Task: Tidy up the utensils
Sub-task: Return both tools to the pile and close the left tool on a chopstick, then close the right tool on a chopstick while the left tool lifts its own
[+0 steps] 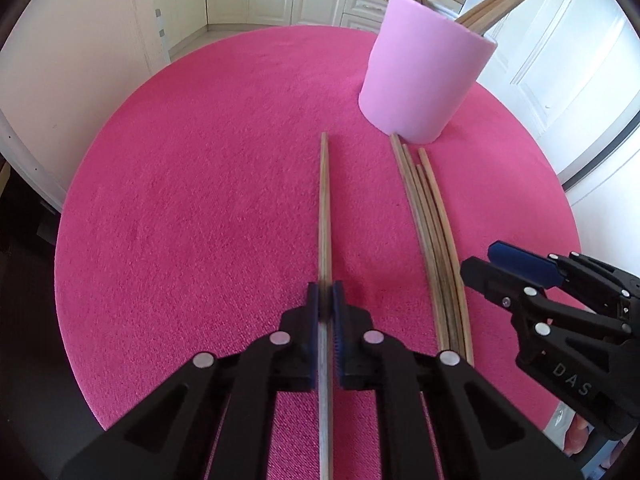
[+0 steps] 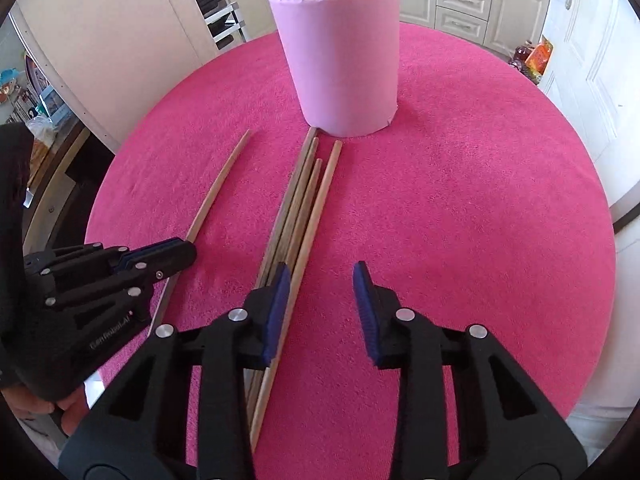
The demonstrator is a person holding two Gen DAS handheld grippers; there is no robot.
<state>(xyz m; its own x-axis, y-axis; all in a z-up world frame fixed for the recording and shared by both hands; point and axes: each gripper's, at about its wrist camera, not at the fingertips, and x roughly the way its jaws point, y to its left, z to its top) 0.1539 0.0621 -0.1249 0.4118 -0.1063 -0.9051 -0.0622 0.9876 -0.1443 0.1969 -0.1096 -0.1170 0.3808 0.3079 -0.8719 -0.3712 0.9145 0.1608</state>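
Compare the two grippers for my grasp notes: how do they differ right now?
The left gripper is shut on a single chopstick; the right gripper is open, with nothing gripped. The left has one stick apart; the right sits at the chopstick bundle. Both have blue-padded black fingers.

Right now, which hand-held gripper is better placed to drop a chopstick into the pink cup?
Left. The left hand-held gripper is already shut on a single chopstick. The right hand-held gripper is open beside the bundle, gripping nothing. The pink cup stands just ahead.
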